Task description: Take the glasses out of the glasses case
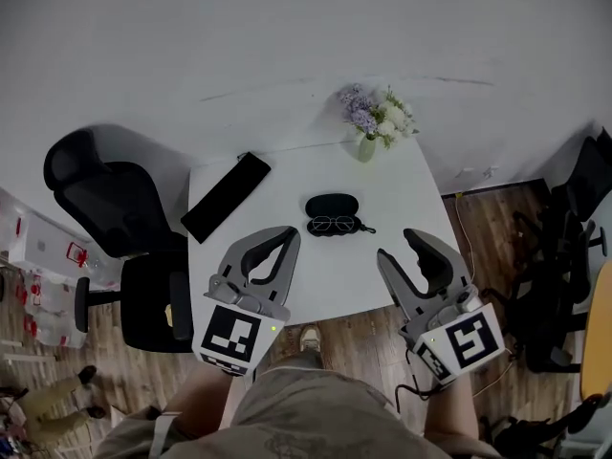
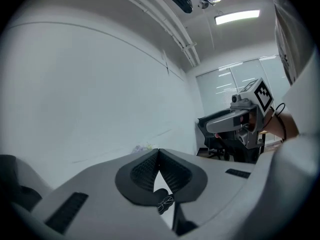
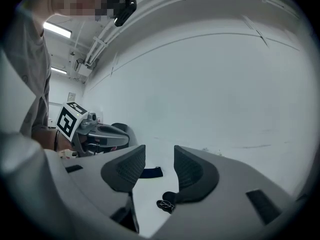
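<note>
Jaws on our left gripper [image 1: 285, 239] meet at the tips with nothing between them, while those on our right gripper [image 1: 402, 247] stand well apart, also empty. We hold both over the near edge of the white bench [image 1: 406, 194]. The glasses [image 1: 333, 225] lie on the bench outside the dark glasses case [image 1: 332, 204], just on its near side, ahead of and between our two grippers. A flat black slab [image 1: 226, 197] lies to the left, and a small vase of flowers [image 1: 375, 120] stands at the far edge.
</note>
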A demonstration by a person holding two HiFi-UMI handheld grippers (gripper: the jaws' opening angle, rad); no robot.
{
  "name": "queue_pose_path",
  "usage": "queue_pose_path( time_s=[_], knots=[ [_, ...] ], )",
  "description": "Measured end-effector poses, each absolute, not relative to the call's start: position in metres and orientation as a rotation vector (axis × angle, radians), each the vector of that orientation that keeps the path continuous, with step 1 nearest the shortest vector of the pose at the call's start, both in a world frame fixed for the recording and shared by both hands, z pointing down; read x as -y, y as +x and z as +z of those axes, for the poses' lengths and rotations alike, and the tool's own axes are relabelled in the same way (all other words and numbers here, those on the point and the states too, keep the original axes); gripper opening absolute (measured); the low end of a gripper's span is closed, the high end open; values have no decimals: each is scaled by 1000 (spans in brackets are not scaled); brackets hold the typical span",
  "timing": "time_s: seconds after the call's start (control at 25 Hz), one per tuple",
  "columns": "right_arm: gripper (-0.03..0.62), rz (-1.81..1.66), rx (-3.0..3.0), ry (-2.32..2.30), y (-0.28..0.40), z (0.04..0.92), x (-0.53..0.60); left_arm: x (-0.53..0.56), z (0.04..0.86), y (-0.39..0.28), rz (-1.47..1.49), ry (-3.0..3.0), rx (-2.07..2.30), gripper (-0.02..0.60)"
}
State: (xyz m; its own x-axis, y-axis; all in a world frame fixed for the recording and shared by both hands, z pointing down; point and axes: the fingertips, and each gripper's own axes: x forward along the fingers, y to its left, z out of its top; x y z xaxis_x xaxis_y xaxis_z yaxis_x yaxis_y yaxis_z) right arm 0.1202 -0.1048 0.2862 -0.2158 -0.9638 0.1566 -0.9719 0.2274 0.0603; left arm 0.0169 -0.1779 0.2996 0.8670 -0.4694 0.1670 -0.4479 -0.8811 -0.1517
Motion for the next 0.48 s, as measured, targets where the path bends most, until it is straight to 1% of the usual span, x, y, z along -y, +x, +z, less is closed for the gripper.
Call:
queue_pose_path(
  time_s=[0.48],
  knots=[
    [193, 205, 2312, 1759, 136, 327, 147, 220, 336, 27, -377, -3019, -748, 15]
  ],
)
